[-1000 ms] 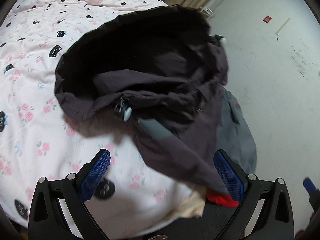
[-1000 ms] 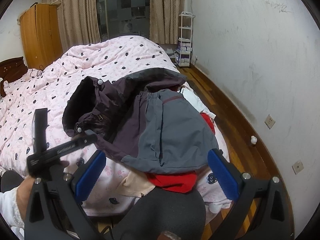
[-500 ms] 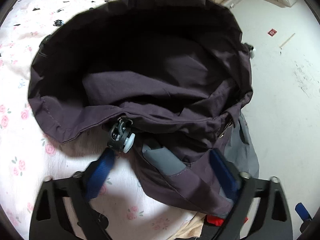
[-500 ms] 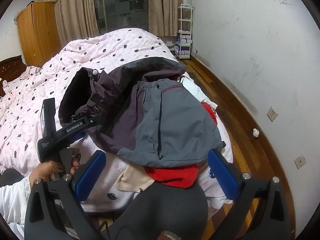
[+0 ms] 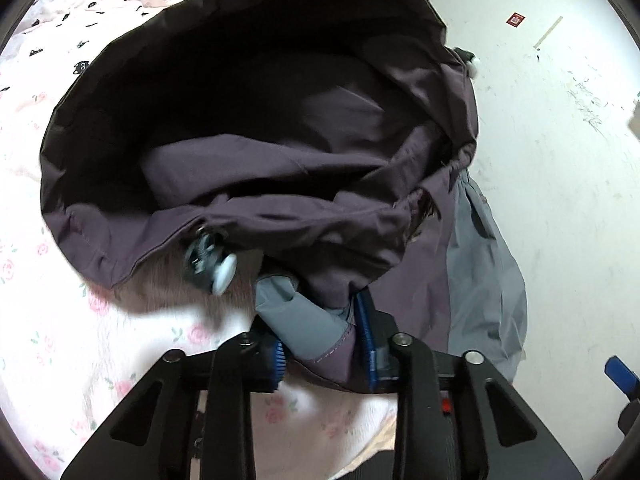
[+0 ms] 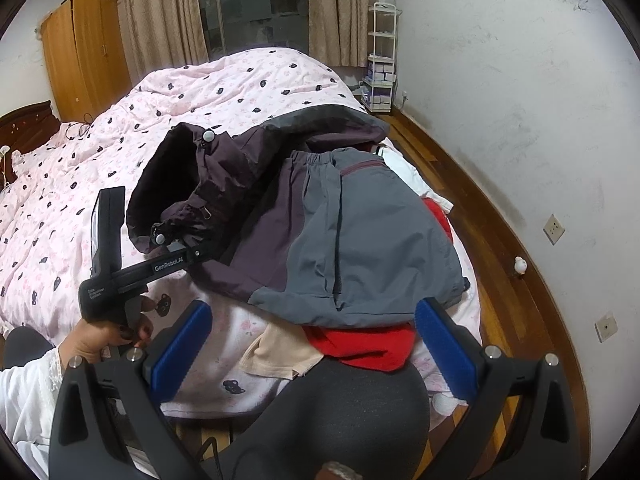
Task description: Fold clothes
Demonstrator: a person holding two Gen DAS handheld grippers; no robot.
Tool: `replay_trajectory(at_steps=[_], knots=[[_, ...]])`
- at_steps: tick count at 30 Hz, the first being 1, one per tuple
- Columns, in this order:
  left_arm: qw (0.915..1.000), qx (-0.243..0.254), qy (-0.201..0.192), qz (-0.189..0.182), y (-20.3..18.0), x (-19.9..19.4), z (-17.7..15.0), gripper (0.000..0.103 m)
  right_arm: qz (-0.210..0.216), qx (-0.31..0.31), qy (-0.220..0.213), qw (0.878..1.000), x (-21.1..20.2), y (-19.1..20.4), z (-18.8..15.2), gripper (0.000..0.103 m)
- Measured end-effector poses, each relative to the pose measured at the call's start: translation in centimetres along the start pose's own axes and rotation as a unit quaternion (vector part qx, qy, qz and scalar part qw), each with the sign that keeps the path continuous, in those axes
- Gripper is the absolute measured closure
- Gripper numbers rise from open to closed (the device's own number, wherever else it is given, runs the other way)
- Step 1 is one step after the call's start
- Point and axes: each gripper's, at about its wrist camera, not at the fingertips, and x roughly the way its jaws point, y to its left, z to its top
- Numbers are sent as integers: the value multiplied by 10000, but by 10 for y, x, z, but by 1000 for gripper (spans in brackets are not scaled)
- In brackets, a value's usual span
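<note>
the purple and grey jacket [image 6: 320, 216] lay in a heap on the bed [image 6: 224, 92], on top of red and beige clothes. the left gripper [image 5: 324, 344] was closing on a grey and purple flap near the hood [image 5: 248, 92] — the cloth sat between its blue pads. the right gripper [image 6: 312, 344] hung wide open, holding nothing. the flap was small and the jacket heavy — a pull could make it slip out, or drag the clothes underneath off the bed.

Purple-and-grey jacket [image 6: 320, 220]; pink duvet [image 6: 240, 92] with black cat print; red garment [image 6: 360, 344].
</note>
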Motion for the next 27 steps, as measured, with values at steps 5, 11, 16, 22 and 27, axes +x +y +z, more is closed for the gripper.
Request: replay_trajectory(at_steps=[5, 11, 16, 22, 27], knots=[[9998, 147, 125, -76, -3, -10, -14, 89, 52, 23, 36, 10000, 3, 2, -1, 0], [9998, 185, 109, -37, -6, -36, -21, 92, 99, -62, 4, 9999, 2, 6, 3, 0], [9997, 177, -128, 138, 1, -69, -23, 92, 139, -156, -57, 9998, 4, 11, 8, 0], [9969, -4, -375, 692, -11, -135, 2, 93, 306, -378, -81, 9988, 14, 32, 14, 0], [9920, -69, -560, 1131, 13, -188, -3, 93, 398, -986, -302, 9939, 22, 70, 22, 0]])
